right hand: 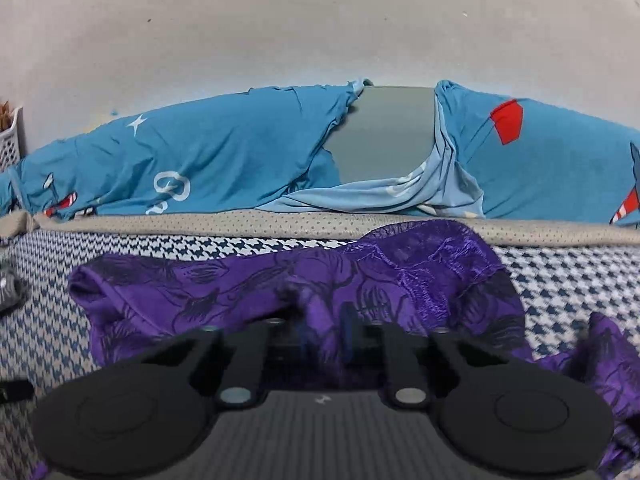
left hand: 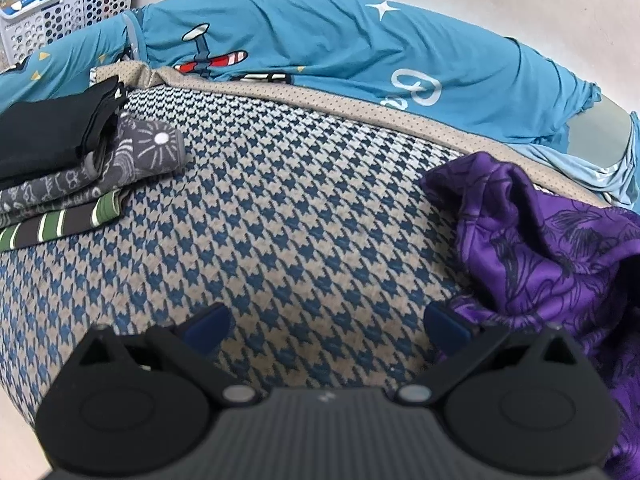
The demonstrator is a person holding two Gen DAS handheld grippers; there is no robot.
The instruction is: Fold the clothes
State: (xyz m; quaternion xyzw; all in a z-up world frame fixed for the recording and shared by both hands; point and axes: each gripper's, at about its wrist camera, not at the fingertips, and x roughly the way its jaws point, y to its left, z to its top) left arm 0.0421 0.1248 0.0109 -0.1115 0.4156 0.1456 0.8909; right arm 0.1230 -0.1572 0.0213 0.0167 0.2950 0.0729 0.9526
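A crumpled purple garment [left hand: 532, 240] with dark line drawings lies on the houndstooth bed cover [left hand: 280, 208], at the right of the left wrist view. My left gripper [left hand: 326, 326] hovers open above the bare cover, its right fingertip [left hand: 446, 324] close to the garment's edge. In the right wrist view the purple garment [right hand: 248, 288] fills the middle, bunched up in front of me. My right gripper [right hand: 326, 334] has its fingers drawn close together on a fold of the purple cloth.
A stack of folded clothes [left hand: 60, 160], black on grey on green-striped, sits at the left. Blue printed pillows [left hand: 320, 48] line the wall behind a beige mesh border [right hand: 200, 226]. A white basket [left hand: 60, 12] stands at the far left.
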